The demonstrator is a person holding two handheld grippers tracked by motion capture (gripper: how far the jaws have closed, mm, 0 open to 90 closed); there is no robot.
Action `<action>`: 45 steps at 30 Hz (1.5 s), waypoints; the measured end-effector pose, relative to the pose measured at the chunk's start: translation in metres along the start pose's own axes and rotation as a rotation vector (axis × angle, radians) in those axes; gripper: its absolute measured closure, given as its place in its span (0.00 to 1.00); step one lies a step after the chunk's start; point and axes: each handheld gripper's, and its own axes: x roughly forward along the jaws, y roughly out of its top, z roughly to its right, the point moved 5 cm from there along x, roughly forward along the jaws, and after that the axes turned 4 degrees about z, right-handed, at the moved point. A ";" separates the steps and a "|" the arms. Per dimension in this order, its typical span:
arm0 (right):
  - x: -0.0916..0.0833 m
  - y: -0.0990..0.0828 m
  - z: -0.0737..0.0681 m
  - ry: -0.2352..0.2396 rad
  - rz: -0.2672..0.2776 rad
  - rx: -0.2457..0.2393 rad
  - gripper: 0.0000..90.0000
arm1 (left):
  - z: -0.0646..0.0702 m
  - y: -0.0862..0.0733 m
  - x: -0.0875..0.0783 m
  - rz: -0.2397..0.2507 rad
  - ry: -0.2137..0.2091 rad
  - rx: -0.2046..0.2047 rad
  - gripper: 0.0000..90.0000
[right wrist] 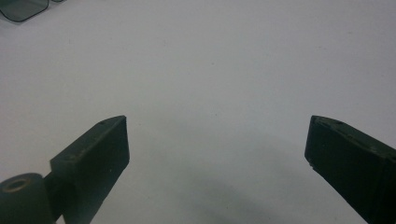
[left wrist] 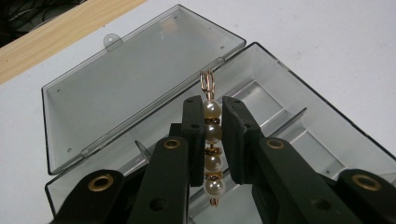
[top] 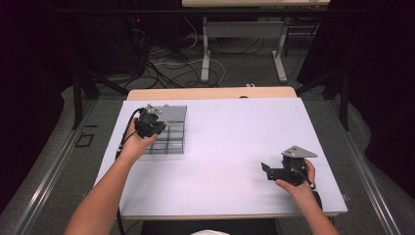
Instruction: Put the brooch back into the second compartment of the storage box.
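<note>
- The left gripper (left wrist: 213, 140) pinches a pearl earring (left wrist: 212, 140), four pearls strung in a line with small gold spacers and a gold wire loop on top, just above the open grey plastic box (left wrist: 299, 88). The jaws press on the sides of round, smooth beads, so my judgement is that the string could swivel or slip out if the squeeze eases or the hand jerks.
- Only the middle beads sit between the pads; the bottom pearl hangs free (a loose end that could catch on a divider wall on the way down).
- If it is let go high, it may bounce or roll into a neighbouring compartment rather than the one beneath it.
- The box lies at the table's far left (top: 172, 131), its lid (left wrist: 135, 88) folded back flat on the white mat (top: 230, 147). The compartments I can see look empty, though the jaws hide those directly beneath.
- The right gripper (top: 284, 172) is held near the mat's right front, well apart from the box, its jaws spread wide with nothing between them.
</note>
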 end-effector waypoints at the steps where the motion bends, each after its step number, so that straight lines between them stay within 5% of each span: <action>1: 0.000 0.000 0.000 0.007 -0.003 0.002 0.07 | 0.000 0.000 0.001 0.000 0.001 -0.001 0.89; 34: 0.000 -0.001 0.000 -0.002 -0.006 -0.001 0.07 | -0.013 -0.010 0.020 -0.037 0.033 0.055 0.88; 45: 0.000 0.000 0.000 0.003 -0.007 -0.002 0.07 | -0.018 -0.012 0.017 -0.030 0.039 0.006 0.78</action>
